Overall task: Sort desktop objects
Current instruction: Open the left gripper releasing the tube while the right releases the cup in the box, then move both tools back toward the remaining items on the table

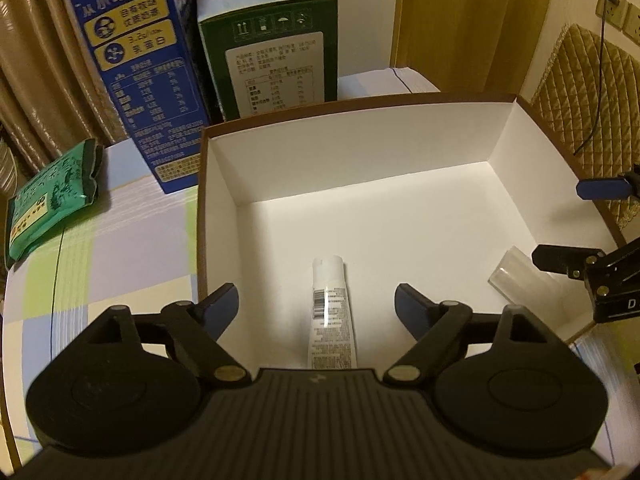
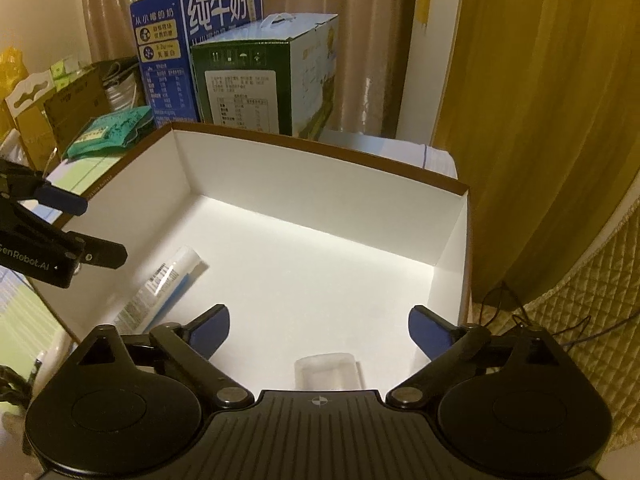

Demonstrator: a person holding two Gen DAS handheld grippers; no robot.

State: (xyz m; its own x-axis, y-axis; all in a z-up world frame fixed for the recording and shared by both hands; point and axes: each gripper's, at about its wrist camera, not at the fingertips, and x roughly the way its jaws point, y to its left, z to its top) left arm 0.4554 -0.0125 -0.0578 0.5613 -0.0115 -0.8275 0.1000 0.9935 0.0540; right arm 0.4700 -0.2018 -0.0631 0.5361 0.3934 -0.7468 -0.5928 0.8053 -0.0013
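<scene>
While your left gripper (image 1: 316,308) hangs over the near edge of the white box (image 1: 360,152) with its fingers spread wide and empty, the white tube (image 1: 331,312) lies on the box floor right between them, cap toward 12 o'clock. Your right gripper (image 2: 318,330) is just as wide apart — the small clear case (image 2: 326,372) rests below it, at 6 o'clock. Farther out, the green packet (image 1: 52,196) lies at 10 o'clock on the checked cloth (image 1: 120,248), and the blue milk carton (image 1: 136,76) and green carton (image 1: 272,52) stand beyond at 11 and 12.

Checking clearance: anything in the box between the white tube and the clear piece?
Nothing: bare white floor separates the white tube from the clear piece, per the left wrist view.
</scene>
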